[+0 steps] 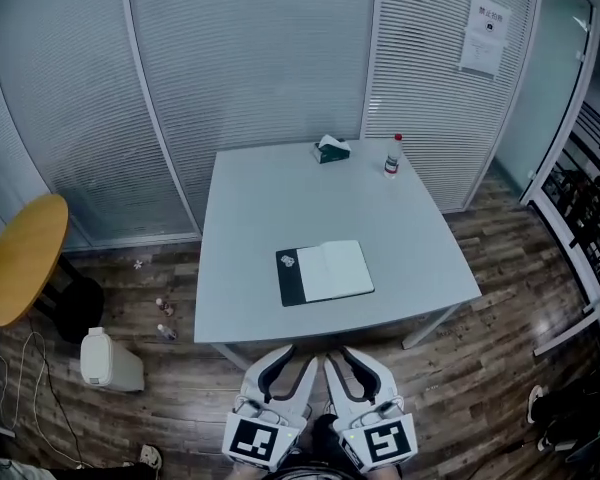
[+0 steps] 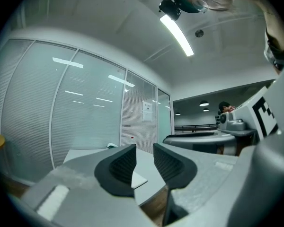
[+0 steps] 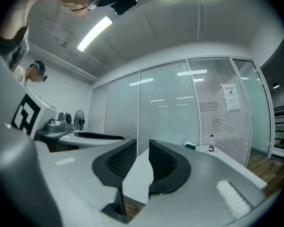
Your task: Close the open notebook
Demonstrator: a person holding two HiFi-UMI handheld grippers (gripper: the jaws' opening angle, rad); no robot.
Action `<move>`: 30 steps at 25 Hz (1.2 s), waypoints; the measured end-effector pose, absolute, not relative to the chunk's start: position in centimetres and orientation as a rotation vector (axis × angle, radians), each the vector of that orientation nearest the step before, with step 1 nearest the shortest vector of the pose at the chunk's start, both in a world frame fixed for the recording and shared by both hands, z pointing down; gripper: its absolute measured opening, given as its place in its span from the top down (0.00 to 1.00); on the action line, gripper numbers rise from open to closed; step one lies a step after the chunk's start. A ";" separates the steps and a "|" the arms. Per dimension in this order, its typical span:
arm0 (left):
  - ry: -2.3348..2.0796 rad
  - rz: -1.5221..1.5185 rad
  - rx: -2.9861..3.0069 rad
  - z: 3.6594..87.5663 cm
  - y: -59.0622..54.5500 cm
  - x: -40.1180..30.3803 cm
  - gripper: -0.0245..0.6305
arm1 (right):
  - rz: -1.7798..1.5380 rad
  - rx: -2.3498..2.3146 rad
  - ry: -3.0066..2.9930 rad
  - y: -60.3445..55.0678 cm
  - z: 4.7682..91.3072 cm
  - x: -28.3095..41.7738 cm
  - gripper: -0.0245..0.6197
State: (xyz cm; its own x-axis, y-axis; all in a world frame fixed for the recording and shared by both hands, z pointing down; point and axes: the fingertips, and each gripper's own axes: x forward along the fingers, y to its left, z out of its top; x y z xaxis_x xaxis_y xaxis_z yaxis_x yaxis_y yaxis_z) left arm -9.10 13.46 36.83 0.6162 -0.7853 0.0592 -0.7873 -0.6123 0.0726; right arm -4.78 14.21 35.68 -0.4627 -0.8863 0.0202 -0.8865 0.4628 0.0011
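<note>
The notebook lies open on the grey table near its front edge, black cover at the left and white pages at the right. Both grippers hang side by side in front of that edge, short of the notebook and pointing level toward it. My left gripper is open with nothing between its pads. My right gripper is open too, its pads bare. In the left gripper view a pale corner of the notebook shows through the gap. The right gripper view shows only tabletop between the jaws.
A green tissue box and a small red-capped bottle stand at the table's far edge. A yellow round table and a white bin are on the wooden floor to the left. Blinds and glass walls close off the back.
</note>
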 end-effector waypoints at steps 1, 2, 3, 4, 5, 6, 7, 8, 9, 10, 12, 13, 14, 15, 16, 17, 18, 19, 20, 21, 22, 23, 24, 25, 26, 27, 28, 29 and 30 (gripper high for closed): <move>-1.348 0.035 2.738 36.7 12.8 -8.9 0.80 | 0.017 1.609 -2.679 13.5 35.6 -4.6 0.83; -1.358 0.037 2.732 36.7 12.2 -8.8 0.80 | 0.020 1.599 -2.685 12.9 35.5 -4.5 0.83; -1.368 0.039 2.725 36.6 11.6 -8.6 0.80 | 0.024 1.588 -2.691 12.3 35.5 -4.3 0.83; -1.377 0.042 2.719 36.6 11.0 -8.4 0.80 | 0.029 1.577 -2.697 11.7 35.5 -4.1 0.83; -1.386 0.046 2.713 36.6 10.4 -8.2 0.80 | 0.033 1.567 -2.703 11.1 35.5 -3.9 0.83; -1.393 0.049 2.710 36.6 9.9 -8.0 0.80 | 0.037 1.557 -2.709 10.6 35.5 -3.7 0.83; -1.401 0.052 2.706 36.6 9.4 -7.7 0.80 | 0.039 1.549 -2.716 10.0 35.5 -3.4 0.83; -1.409 0.054 2.702 36.6 8.9 -7.4 0.80 | 0.042 1.542 -2.722 9.5 35.5 -3.1 0.83; -1.416 0.056 2.696 36.6 8.4 -7.1 0.80 | 0.046 1.536 -2.728 9.0 35.5 -2.8 0.83; -1.424 0.058 2.691 36.6 7.9 -6.8 0.80 | 0.048 1.529 -2.733 8.4 35.5 -2.4 0.83; -1.444 0.068 2.697 36.7 6.9 -6.2 0.80 | 0.048 1.511 -2.743 7.4 35.6 -1.8 0.83; -1.456 0.073 2.706 36.8 6.4 -5.9 0.80 | 0.047 1.500 -2.747 7.0 35.5 -1.5 0.83; -1.465 0.072 2.703 36.7 6.0 -5.5 0.80 | 0.045 1.490 -2.751 6.7 35.5 -1.1 0.83; -1.469 0.063 2.687 36.6 5.7 -5.1 0.80 | 0.041 1.483 -2.756 6.4 35.4 -0.8 0.83; -1.473 0.053 2.670 36.4 5.4 -4.8 0.80 | 0.036 1.476 -2.760 6.1 35.4 -0.4 0.83; -1.480 0.046 2.660 36.2 5.2 -4.4 0.80 | 0.032 1.470 -2.764 5.8 35.3 0.0 0.83; -1.490 0.043 2.656 36.1 4.9 -4.1 0.80 | 0.028 1.462 -2.768 5.5 35.3 0.4 0.83; -1.499 0.043 2.655 36.1 4.6 -3.8 0.80 | 0.026 1.453 -2.773 5.1 35.3 0.7 0.83; -1.507 0.044 2.658 36.2 4.2 -3.5 0.80 | 0.025 1.444 -2.778 4.8 35.4 1.0 0.83; -1.514 0.047 2.664 36.3 3.9 -3.2 0.80 | 0.025 1.436 -2.783 4.4 35.4 1.2 0.83; -1.518 0.050 2.666 36.4 3.6 -3.0 0.80 | 0.026 1.431 -2.787 4.1 35.5 1.4 0.83; -1.520 0.054 2.657 36.5 3.3 -2.7 0.80 | 0.030 1.427 -2.792 3.8 35.5 1.7 0.83; -1.520 0.058 2.643 36.6 3.2 -2.5 0.80 | 0.036 1.426 -2.796 3.4 35.6 1.9 0.83; -1.519 0.065 2.635 36.7 3.0 -2.3 0.80 | 0.043 1.423 -2.800 3.1 35.6 2.0 0.83; -1.518 0.071 2.629 36.9 2.7 -2.2 0.80 | 0.048 1.419 -2.803 2.8 35.7 2.1 0.83; -1.518 0.075 2.622 37.1 2.5 -2.2 0.80 | 0.051 1.412 -2.806 2.5 35.8 2.1 0.83; -1.520 0.078 2.616 37.3 2.2 -2.3 0.80 | 0.053 1.404 -2.807 2.2 36.0 2.0 0.83; -1.525 0.083 2.612 37.5 1.9 -2.4 0.80 | 0.056 1.395 -2.808 1.9 36.1 1.9 0.83; -1.532 0.092 2.615 37.7 1.7 -2.6 0.80 | 0.059 1.388 -2.808 1.6 36.2 1.8 0.83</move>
